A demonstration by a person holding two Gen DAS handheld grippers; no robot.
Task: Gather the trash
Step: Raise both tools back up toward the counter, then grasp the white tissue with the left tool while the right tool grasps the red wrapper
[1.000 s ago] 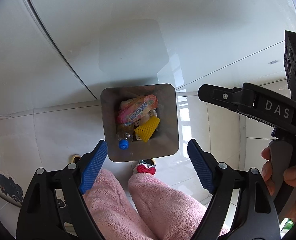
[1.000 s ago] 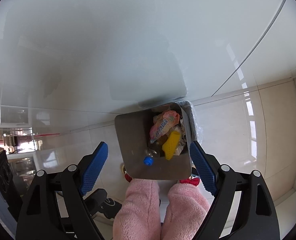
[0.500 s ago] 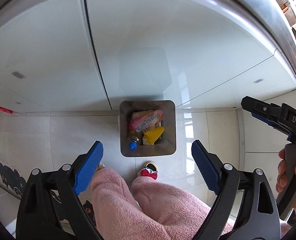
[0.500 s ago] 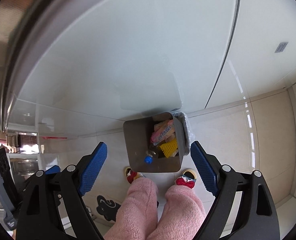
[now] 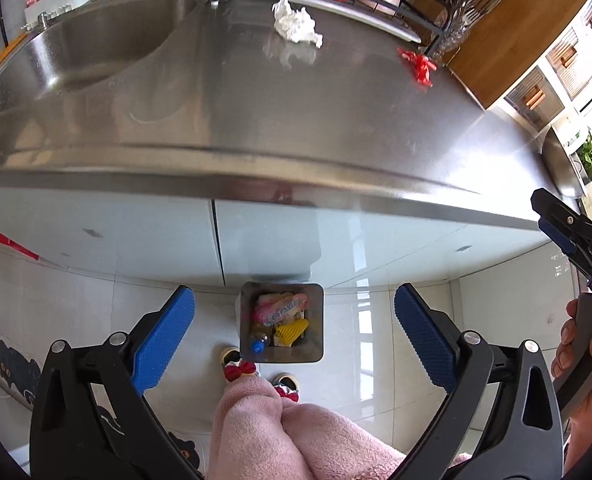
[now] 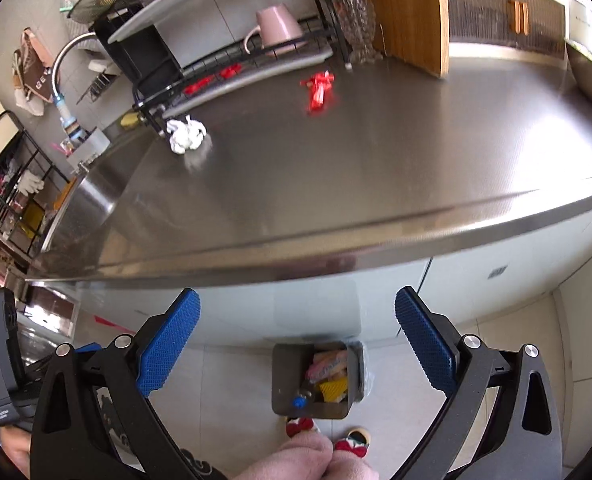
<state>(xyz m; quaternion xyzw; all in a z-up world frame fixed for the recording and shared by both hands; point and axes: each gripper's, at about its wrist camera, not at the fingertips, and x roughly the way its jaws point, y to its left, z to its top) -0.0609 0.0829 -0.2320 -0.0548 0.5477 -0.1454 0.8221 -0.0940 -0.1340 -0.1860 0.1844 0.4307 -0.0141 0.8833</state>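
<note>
Both grippers hang above the floor in front of the cabinet, each with nothing between its blue pads. The left gripper (image 5: 294, 330) has just been opening its jaws and they now stand as wide as they go, empty; the right gripper (image 6: 297, 334) has likewise just been opening, and its jaws are equally wide and empty. Below them the bin (image 5: 315, 320) stands on the tiled floor against the cabinet front, already holding a pink wrapper (image 5: 282, 307), a yellow foam net (image 5: 290, 330) and a bottle with a blue cap (image 5: 257, 346). The step in hand reads as the turn from the bin to the next pickup: 2 pieces of trash remain on the steel counter (image 5: 335, 120), a crumpled white tissue (image 5: 297, 24) near the dish rack (image 6: 232, 64) and a red wrapper (image 6: 319, 87) further right, beside the wooden board (image 6: 405, 12). They lie well apart, so 1 gripper could take each. The next move calls for carrying the open jaws over the counter edge and down around a piece, closing low enough to pinch the flat wrapper off the smooth steel without skidding it. The tissue is soft and bulky, so it should compress easily in the pads.
</note>
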